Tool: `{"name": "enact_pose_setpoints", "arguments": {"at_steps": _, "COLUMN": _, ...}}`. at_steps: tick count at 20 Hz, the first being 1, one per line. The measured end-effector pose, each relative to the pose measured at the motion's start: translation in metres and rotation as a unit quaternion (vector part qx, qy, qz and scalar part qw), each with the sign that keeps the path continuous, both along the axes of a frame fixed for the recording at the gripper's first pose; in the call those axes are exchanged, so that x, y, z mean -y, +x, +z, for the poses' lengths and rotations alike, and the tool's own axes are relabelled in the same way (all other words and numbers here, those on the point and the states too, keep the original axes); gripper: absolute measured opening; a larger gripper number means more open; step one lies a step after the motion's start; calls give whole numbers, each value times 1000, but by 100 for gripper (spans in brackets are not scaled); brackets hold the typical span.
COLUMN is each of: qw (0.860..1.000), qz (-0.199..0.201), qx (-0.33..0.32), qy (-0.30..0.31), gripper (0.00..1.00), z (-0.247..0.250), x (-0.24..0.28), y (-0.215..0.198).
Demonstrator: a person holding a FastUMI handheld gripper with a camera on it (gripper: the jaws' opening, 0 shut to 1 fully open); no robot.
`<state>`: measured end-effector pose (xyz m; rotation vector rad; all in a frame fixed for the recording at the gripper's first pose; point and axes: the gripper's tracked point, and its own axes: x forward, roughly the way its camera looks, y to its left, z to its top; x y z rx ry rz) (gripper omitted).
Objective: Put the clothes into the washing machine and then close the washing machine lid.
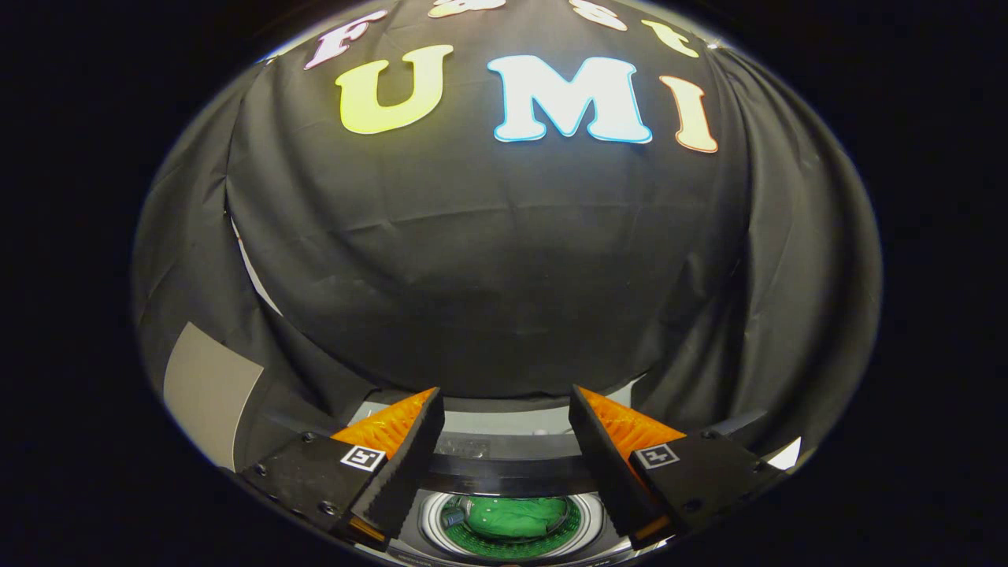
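My gripper (505,402) hangs above the washing machine (504,468) with its fingers spread wide and nothing between them. Below and between the fingers I see the machine's round drum opening (429,516) with a pale rim. A green garment (516,516) lies down inside the drum. The machine's dark back panel (508,449) spans the gap between the fingers. The lid's position cannot be made out from here.
Black cloth (488,268) hangs as the booth wall straight ahead and to both sides, close behind the machine. A grey flat panel (206,390) stands off to the left of the fingers.
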<state>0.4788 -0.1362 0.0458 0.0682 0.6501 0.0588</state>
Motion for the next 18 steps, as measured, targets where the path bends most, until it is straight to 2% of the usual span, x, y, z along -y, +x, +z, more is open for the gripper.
{"name": "enact_pose_setpoints", "arguments": {"at_steps": 11, "qw": 1000, "qz": 6, "qx": 10, "qy": -2, "gripper": 99, "z": 1, "x": 0, "y": -48}}
{"name": "enact_pose_setpoints", "arguments": {"at_steps": 18, "qw": 997, "qz": 7, "qx": 72, "qy": -3, "gripper": 99, "z": -2, "x": 0, "y": -75}}
